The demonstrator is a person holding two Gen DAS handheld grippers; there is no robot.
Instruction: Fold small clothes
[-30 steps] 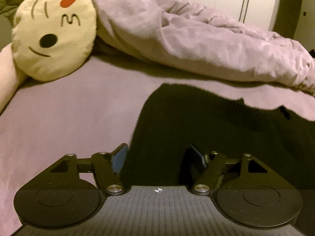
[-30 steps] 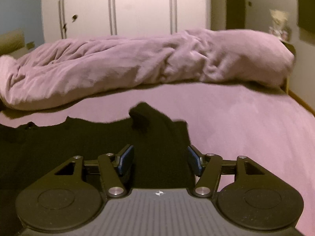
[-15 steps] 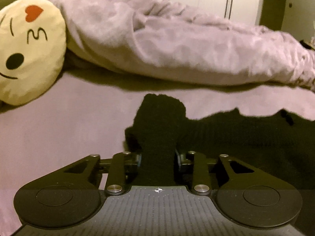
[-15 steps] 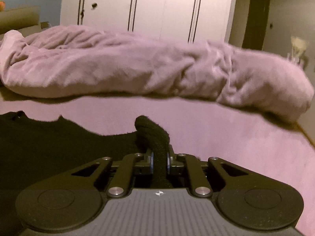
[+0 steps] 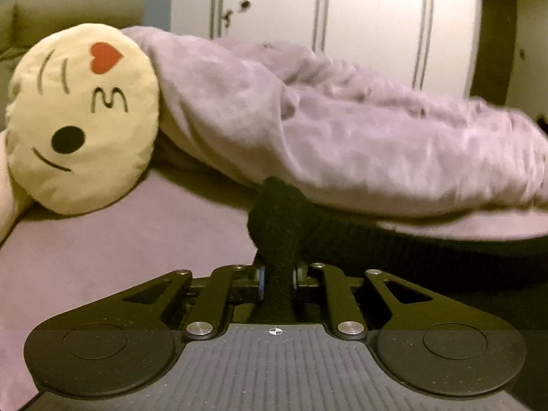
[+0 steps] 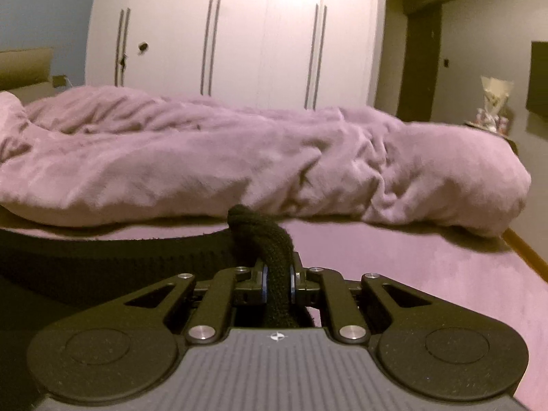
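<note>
The left gripper point(image 5: 277, 282) pinched a bunched fold of the black knitted garment point(image 5: 428, 257); its jaws had just been closing, and the cloth stood up between the blue pads in a thick dark wad. The right gripper point(image 6: 278, 282) was pressed together on another bunch of the same garment point(image 6: 102, 267), a rolled ridge of knit rising from between its pads. The rest of the garment lay spread on the purple bed sheet point(image 5: 120, 239), stretching to the right in the left view and to the left in the right view, so the two grips sat at opposite ends of it.

Only the left view showed the round cream cushion point(image 5: 82, 120) with a winking face and red heart, leaning at the head of the bed beside the rumpled purple blanket point(image 5: 342, 130). Only the right view showed the far end of that blanket point(image 6: 445, 171), the bed's edge, a dark doorway point(image 6: 419, 61) and a small side table with a pale bouquet point(image 6: 495, 102). Both views took in the white wardrobe point(image 6: 239, 34) behind.
</note>
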